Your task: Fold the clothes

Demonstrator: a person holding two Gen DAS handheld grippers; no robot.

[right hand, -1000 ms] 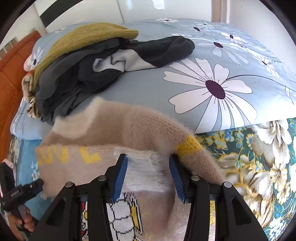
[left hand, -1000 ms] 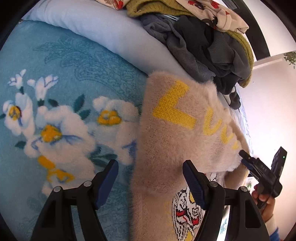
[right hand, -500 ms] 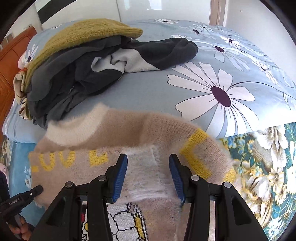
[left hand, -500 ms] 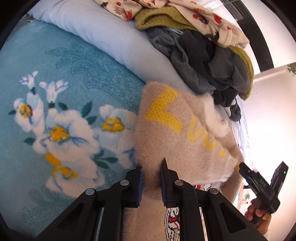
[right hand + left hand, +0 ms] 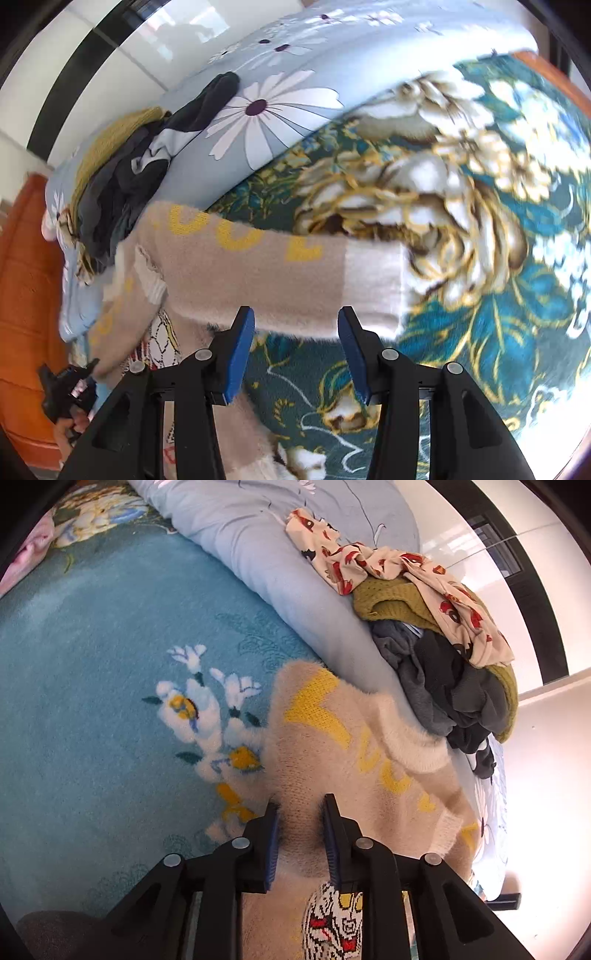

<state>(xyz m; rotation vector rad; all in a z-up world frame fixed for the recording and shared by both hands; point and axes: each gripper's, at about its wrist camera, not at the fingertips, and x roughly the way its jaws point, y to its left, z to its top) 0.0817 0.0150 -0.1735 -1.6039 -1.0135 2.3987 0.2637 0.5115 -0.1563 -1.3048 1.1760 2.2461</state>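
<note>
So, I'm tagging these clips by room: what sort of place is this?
Most likely a bedroom. The beige sweater lies on a bed spread with a blue floral blanket, a rolled pale-blue daisy-print duvet carries a pile of unfolded clothes, and an orange padded surface, perhaps a headboard, stands beside it.

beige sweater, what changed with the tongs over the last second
The left tongs, open a second ago, have shut on the beige sweater near its edge. The right tongs, which straddled the white cuff, have pulled back open. The clothes pile stayed on the duvet.
</note>
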